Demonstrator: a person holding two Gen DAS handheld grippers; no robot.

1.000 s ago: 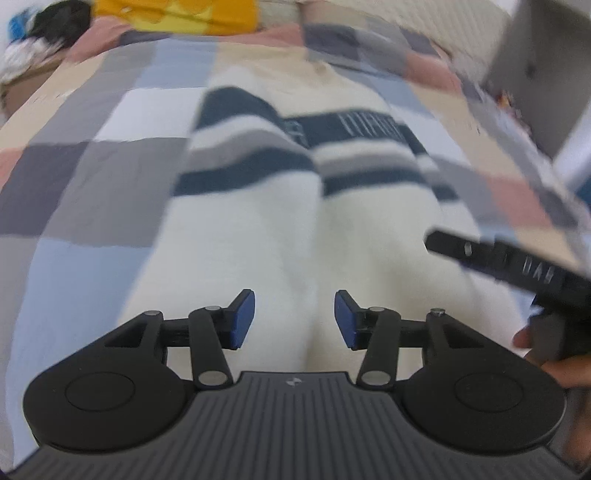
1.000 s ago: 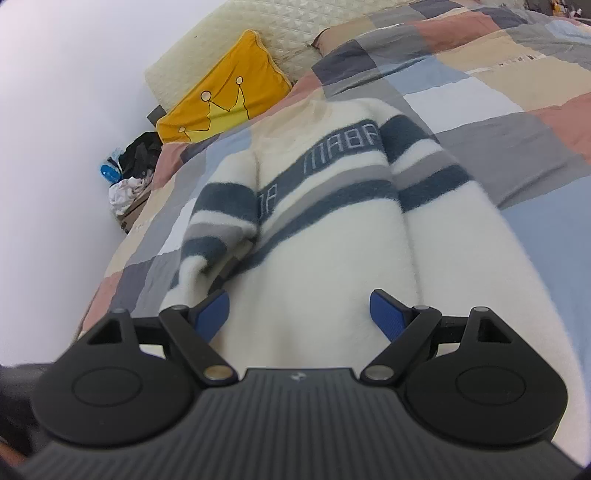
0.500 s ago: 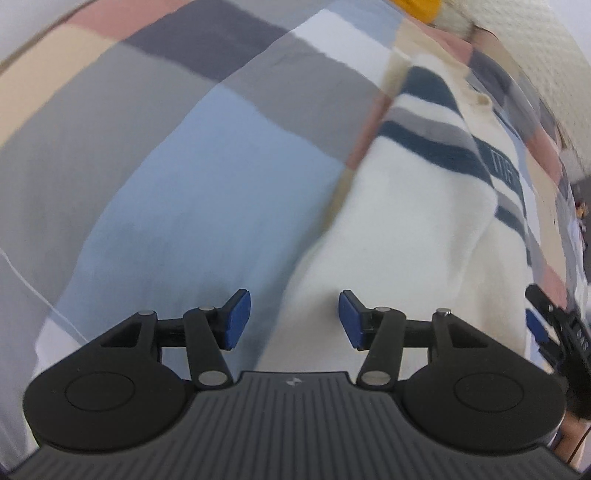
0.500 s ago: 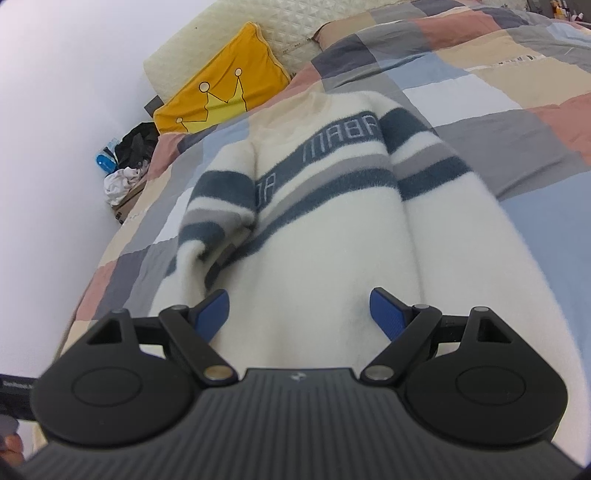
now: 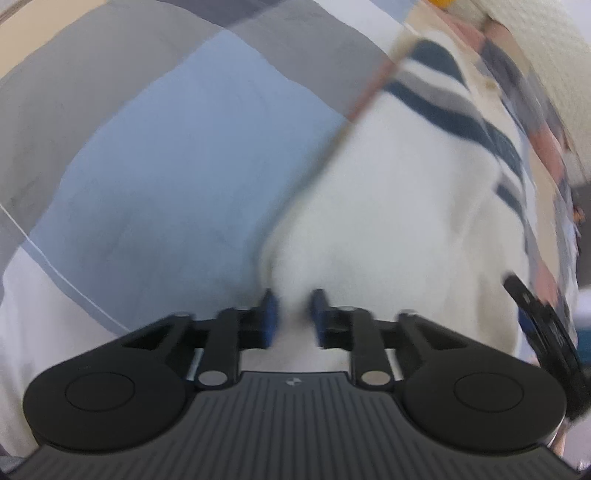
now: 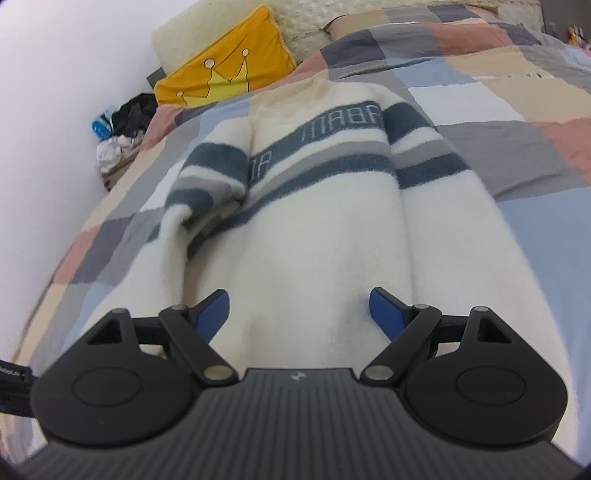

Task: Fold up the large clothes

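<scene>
A cream sweater (image 6: 317, 236) with navy and grey stripes lies on the patchwork bed, both sleeves folded in over the body. In the left wrist view the sweater (image 5: 399, 192) fills the right half. My left gripper (image 5: 294, 314) sits at the sweater's lower left edge, its jaws narrowed around the cream fabric; the frame is blurred. My right gripper (image 6: 300, 310) is wide open over the sweater's lower hem area, empty. The right gripper also shows at the right edge of the left wrist view (image 5: 543, 325).
The patchwork duvet (image 5: 147, 177) covers the bed. A yellow crown pillow (image 6: 225, 70) and a cream quilted pillow (image 6: 317, 22) lie at the head. A pile of dark and white items (image 6: 122, 125) sits by the wall, left of the bed.
My left gripper swung left to the sweater's left edge, dropped closer, and its jaws narrowed onto the fabric. My right gripper stayed open and shifted only slightly.
</scene>
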